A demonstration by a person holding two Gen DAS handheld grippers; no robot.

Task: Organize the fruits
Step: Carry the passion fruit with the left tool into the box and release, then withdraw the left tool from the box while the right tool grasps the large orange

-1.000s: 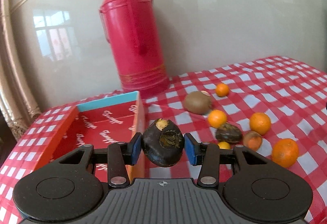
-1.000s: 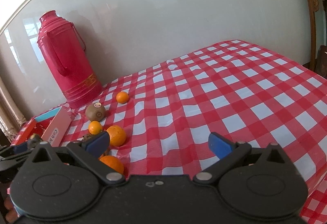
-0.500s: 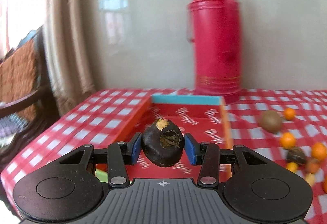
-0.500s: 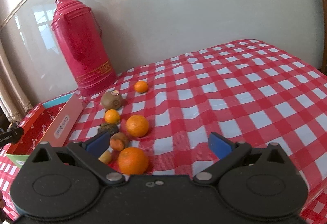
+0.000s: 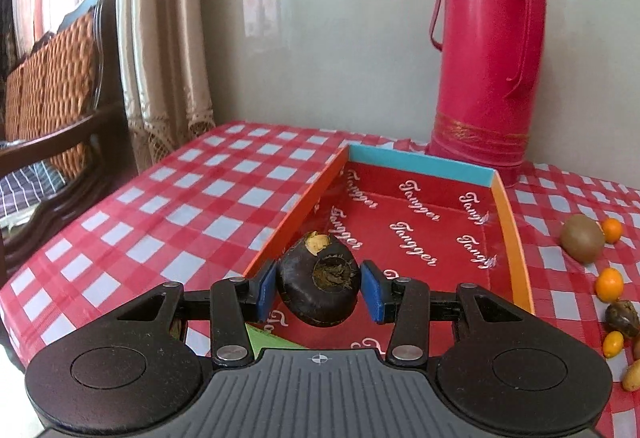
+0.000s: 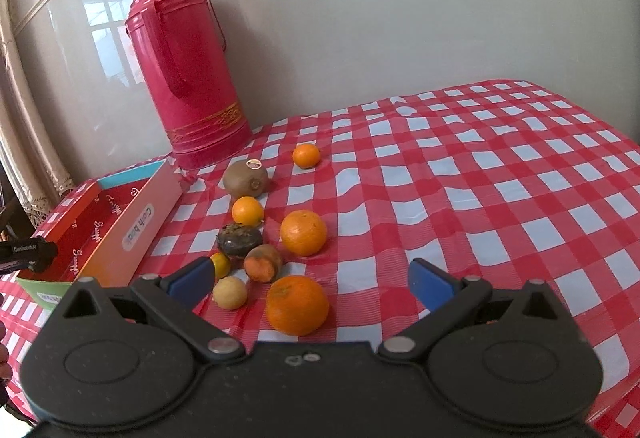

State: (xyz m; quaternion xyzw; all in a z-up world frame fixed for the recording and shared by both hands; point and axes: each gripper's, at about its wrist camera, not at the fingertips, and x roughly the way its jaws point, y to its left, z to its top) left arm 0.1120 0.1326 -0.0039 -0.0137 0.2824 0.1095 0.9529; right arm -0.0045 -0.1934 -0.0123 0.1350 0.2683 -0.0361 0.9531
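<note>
Red box, wide bare floor

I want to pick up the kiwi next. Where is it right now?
In the right wrist view the kiwi lies on the checked tablecloth, just in front of the red thermos, between the box and a small orange.

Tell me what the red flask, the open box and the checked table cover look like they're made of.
Red flask: probably glossy plastic, though painted metal is possible; it shows soft highlights, moulded ridges and a moulded handle.
Open box: printed cardboard, judging by its thin flat walls, sharp folded corners and repeated lettering; slight sheen.
Table cover: likely a wipeable plastic or oilcloth sheet, as it looks smooth, faintly shiny and creased rather than woven.
</note>
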